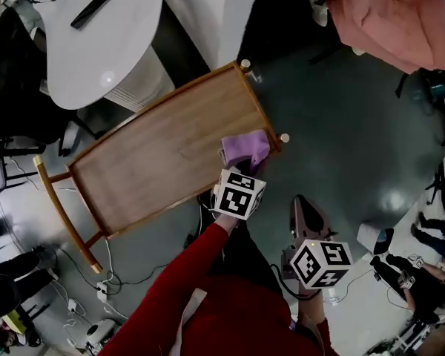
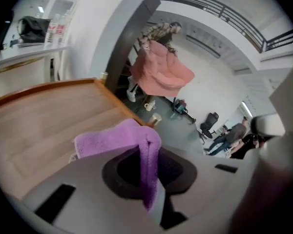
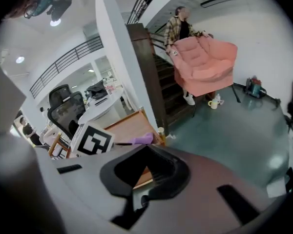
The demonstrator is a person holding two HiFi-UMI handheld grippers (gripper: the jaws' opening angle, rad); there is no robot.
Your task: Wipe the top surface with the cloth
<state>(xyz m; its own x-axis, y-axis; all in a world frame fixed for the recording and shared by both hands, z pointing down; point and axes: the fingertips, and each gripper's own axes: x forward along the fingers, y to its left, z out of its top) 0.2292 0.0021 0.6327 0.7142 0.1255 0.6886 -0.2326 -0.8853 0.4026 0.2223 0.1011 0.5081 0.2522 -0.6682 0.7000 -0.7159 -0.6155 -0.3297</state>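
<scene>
A purple cloth point(image 1: 245, 150) lies bunched on the near right corner of the wooden top surface point(image 1: 156, 162), close to the raised rim. My left gripper point(image 1: 241, 170) reaches over that corner and is shut on the cloth. In the left gripper view a fold of the cloth point(image 2: 118, 138) hangs clamped between the jaws of the left gripper point(image 2: 149, 165), above the wooden top point(image 2: 39, 116). My right gripper point(image 1: 301, 202) hangs off the table's right side over the floor, shut and holding nothing. The right gripper point(image 3: 150, 177) view shows the cloth point(image 3: 144, 139) and wooden top point(image 3: 129, 126) ahead.
A white table point(image 1: 96, 28) stands beyond the wooden top's far left. A pink armchair point(image 1: 389, 17) is at the far right, a person beside the armchair point(image 3: 205, 65). Cables point(image 1: 96, 288) trail on the grey floor at the near left. Stairs point(image 3: 151, 77) rise behind.
</scene>
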